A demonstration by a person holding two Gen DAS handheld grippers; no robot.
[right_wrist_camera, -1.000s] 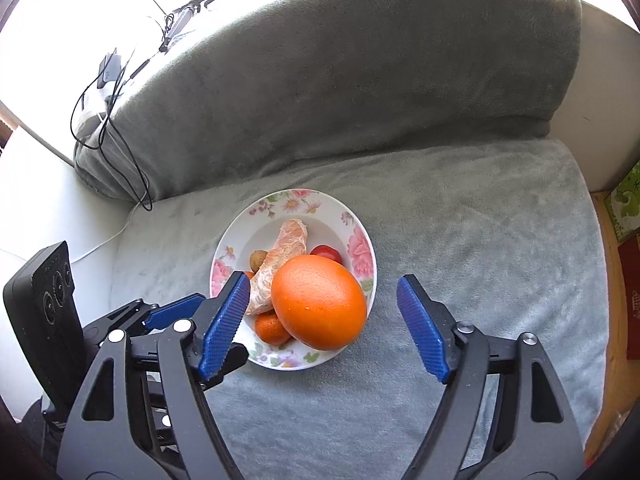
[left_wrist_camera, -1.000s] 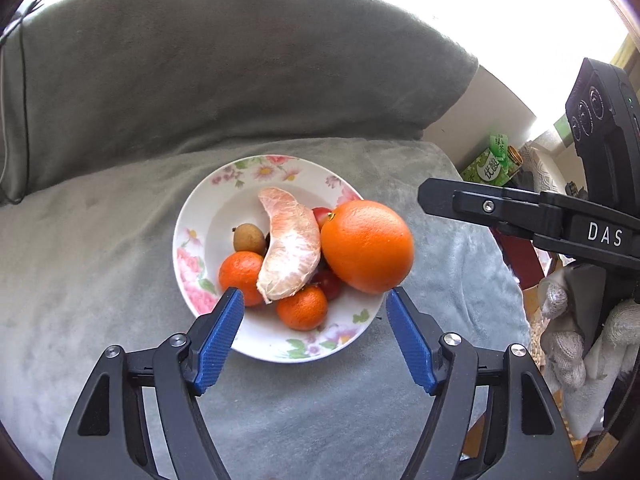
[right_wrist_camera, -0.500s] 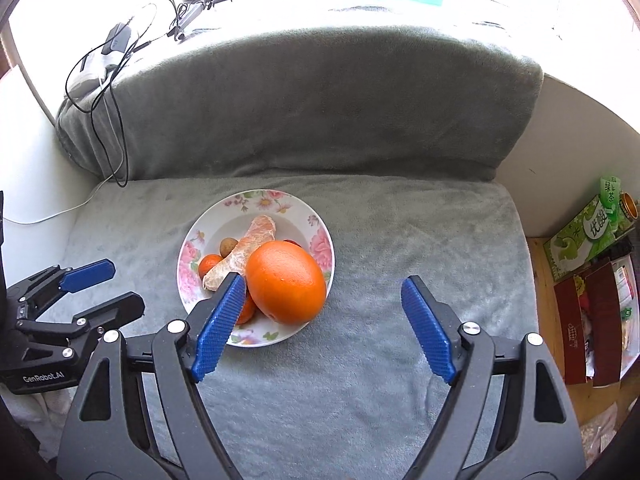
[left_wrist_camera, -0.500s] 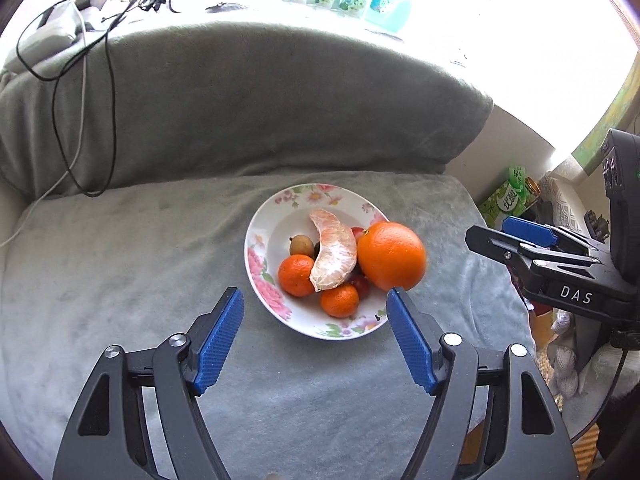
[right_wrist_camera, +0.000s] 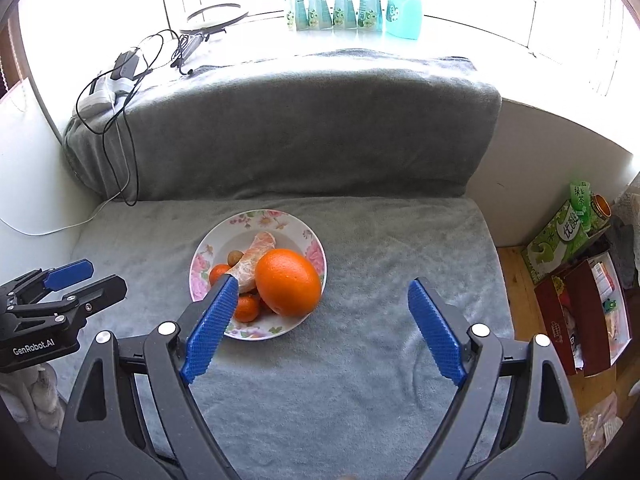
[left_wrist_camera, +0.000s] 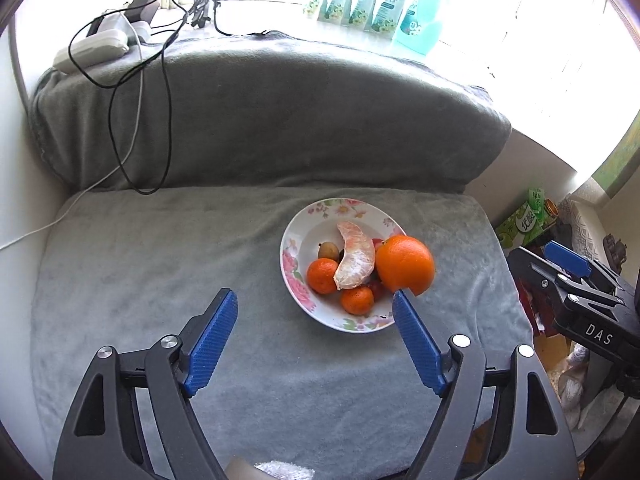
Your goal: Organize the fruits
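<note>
A floral white plate point(left_wrist_camera: 292, 276) point(right_wrist_camera: 200, 264) sits on the grey blanket. It holds a large orange point(left_wrist_camera: 405, 265) point(right_wrist_camera: 288, 282) at its right edge, a peeled pomelo segment point(left_wrist_camera: 356, 256) point(right_wrist_camera: 252, 260), two small tangerines point(left_wrist_camera: 322, 276) point(left_wrist_camera: 357, 300), a small brown fruit point(left_wrist_camera: 329, 250) point(right_wrist_camera: 234, 257) and a partly hidden red fruit. My left gripper point(left_wrist_camera: 314, 300) is open and empty, above the blanket in front of the plate. My right gripper point(right_wrist_camera: 322, 288) is open and empty, in front and to the right of the plate.
The grey sofa backrest point(left_wrist_camera: 280, 120) rises behind the plate. Cables and a power strip point(left_wrist_camera: 104, 40) lie on its left top. Bottles point(right_wrist_camera: 348, 4) stand on the windowsill. Green cartons point(right_wrist_camera: 568, 232) and boxes point(right_wrist_camera: 580, 312) stand on the floor to the right.
Both grippers have pulled back and up from the plate, so it looks smaller and farther. The fruits have not moved. Both grippers stay open.
</note>
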